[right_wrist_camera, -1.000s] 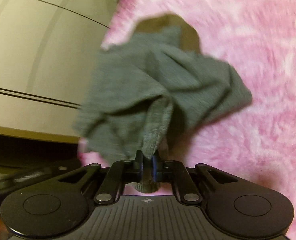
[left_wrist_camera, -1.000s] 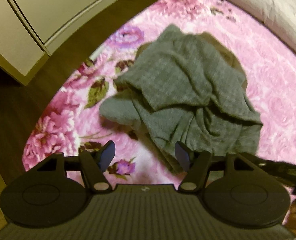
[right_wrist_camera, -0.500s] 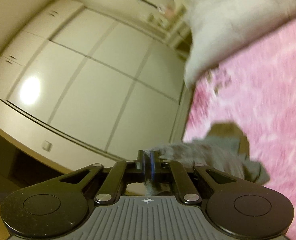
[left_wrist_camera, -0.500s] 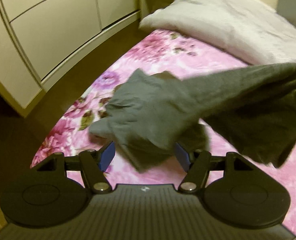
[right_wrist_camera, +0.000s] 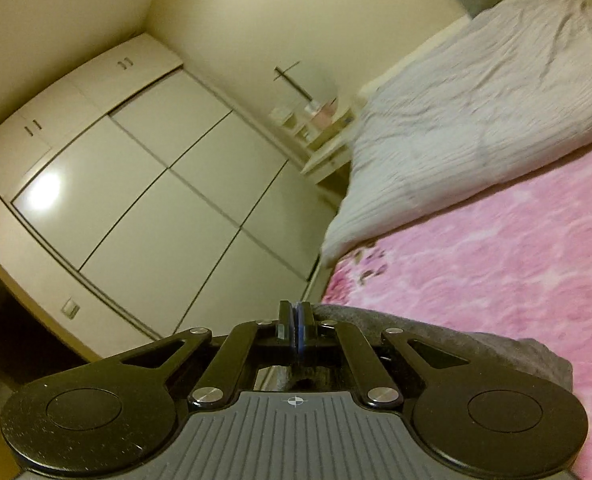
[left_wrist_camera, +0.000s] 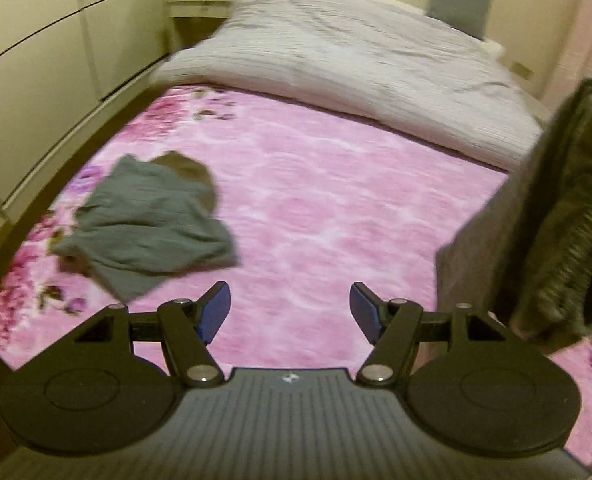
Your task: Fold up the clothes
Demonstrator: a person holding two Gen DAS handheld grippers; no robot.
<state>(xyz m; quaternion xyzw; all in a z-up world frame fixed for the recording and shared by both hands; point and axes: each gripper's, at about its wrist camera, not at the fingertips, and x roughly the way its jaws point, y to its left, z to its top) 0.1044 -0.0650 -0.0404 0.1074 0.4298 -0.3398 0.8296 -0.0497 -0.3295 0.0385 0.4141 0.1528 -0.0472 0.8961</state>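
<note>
Garment (left_wrist_camera: 567, 216) now hangs lifted off blanket (left_wrist_camera: 335, 200).

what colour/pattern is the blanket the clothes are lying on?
Pink blanket, with darker floral print along its left edge; clearest in the left wrist view.

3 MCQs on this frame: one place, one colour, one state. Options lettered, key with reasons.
1. Where does the loose grey garment lie?
A. on the pink blanket
B. on the floor
C. on the grey duvet

2. What colour are the left claw pads?
A. red
B. blue
C. white

3. How is the right claw set?
A. wide open
B. shut on the hanging grey garment
C. shut on a pillow

Key: A, it lies near the blanket's left edge; B, both pads show blue; B, pads meet with grey cloth under them.
</note>
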